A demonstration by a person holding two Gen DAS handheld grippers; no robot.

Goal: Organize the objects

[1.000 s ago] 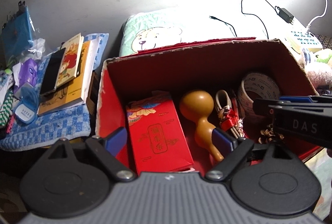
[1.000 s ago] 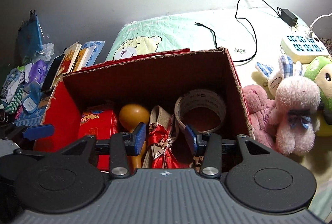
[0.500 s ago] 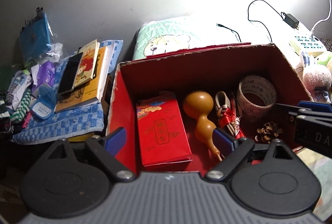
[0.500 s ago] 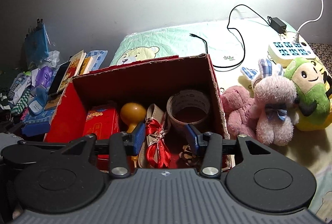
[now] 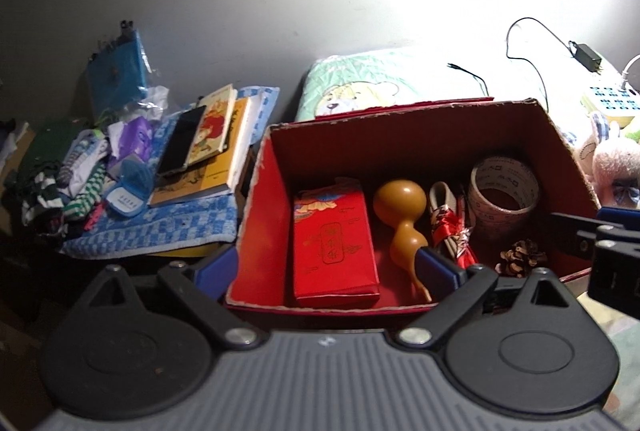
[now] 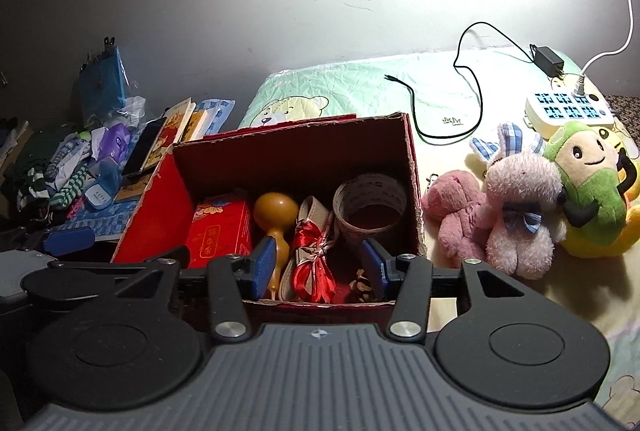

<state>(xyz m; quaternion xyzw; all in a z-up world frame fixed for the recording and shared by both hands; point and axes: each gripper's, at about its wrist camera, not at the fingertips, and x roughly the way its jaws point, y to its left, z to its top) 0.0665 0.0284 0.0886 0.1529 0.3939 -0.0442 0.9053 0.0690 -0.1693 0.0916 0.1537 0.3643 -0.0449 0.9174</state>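
Two claws hover, both with jaws apart and empty, at the near edge of an open red cardboard box [image 6: 412,167] on a bed. Far to the left of the left claw [image 5: 326,265], beyond the box wall, a jumble of socks [image 5: 76,183], a dark phone [image 5: 182,141] and stacked books [image 5: 214,151] rests on a blue checked towel [image 5: 160,227]. Directly ahead of that claw, inside the box, a red packet [image 5: 332,243] lies flat, with a tan gourd [image 5: 402,215] just beside its right finger. Ahead of the right claw [image 6: 320,265] lie a cream shoe tied with red ribbon [image 6: 314,251], a roll of printed tape [image 6: 370,203] beyond it against the box's right wall, and a small pine cone [image 6: 362,285] close to the claw's right finger. To the right of that claw, outside the box, a pink teddy [image 6: 456,221], a pale plush rabbit [image 6: 520,203] and a green-and-yellow plush doll [image 6: 592,191] sit on the bed sheet, with a power strip [image 6: 568,107] and a black charger cable [image 6: 468,71] further back. The sorting appears to be between items, with five things packed and the toys apparently still loose. A likely next move would swing the right claw rightward toward the pink teddy, the nearest toy, and close on its soft body before lifting it over the box wall.
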